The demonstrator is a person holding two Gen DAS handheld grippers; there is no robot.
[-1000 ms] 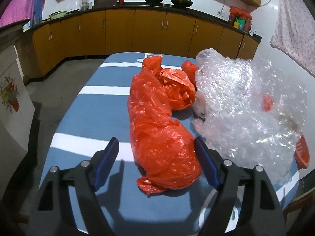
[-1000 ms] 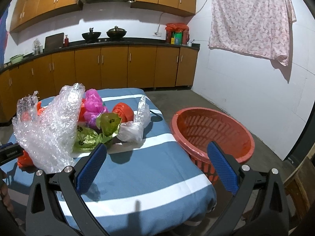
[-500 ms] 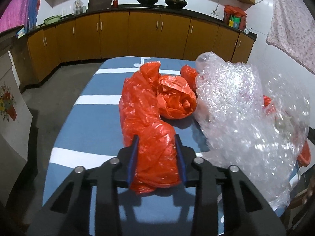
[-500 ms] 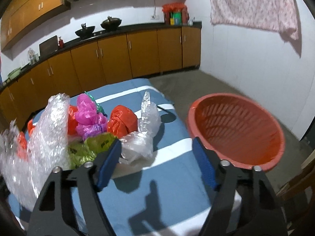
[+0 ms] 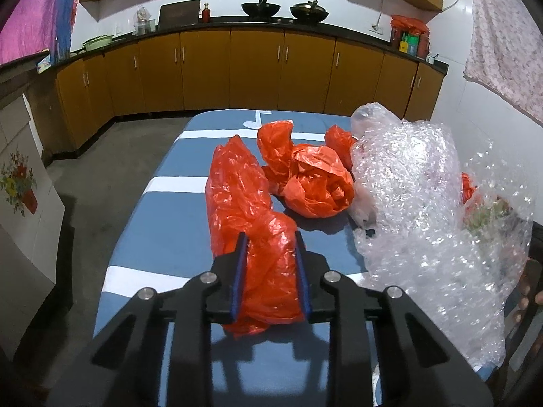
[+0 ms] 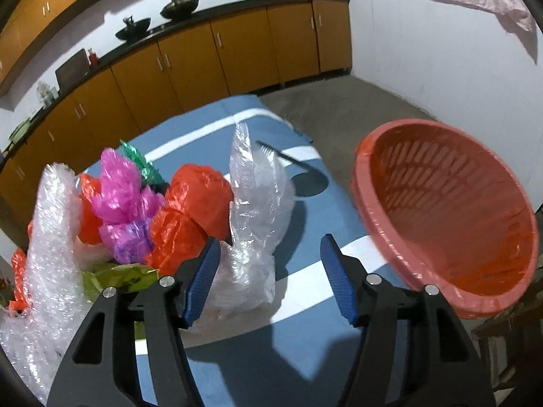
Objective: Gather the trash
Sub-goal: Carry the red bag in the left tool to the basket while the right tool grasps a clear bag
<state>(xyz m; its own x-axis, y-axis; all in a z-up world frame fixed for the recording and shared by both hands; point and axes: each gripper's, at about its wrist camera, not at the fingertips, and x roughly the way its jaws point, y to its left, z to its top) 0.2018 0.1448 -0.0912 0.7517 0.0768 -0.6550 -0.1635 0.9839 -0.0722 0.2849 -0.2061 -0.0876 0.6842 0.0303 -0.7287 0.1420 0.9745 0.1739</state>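
A long red plastic bag lies on the blue striped table. My left gripper is closing on the bag's near end, and its blue pads press into the plastic. In the right wrist view a crumpled clear plastic bag stands on the table between the jaws of my right gripper. Those jaws are closing; the left pad is at the bag's side and the right pad is still apart from it. A red plastic basket sits off the table's right edge with nothing visible in it.
More trash crowds the table: a second red bag, a big sheet of bubble wrap, a pink bag, a round red bag, a green wrapper. Wooden kitchen cabinets line the far wall.
The left jaws closed around the long red bag's near end. My right gripper swung left and down over the clear bag and its jaws narrowed.
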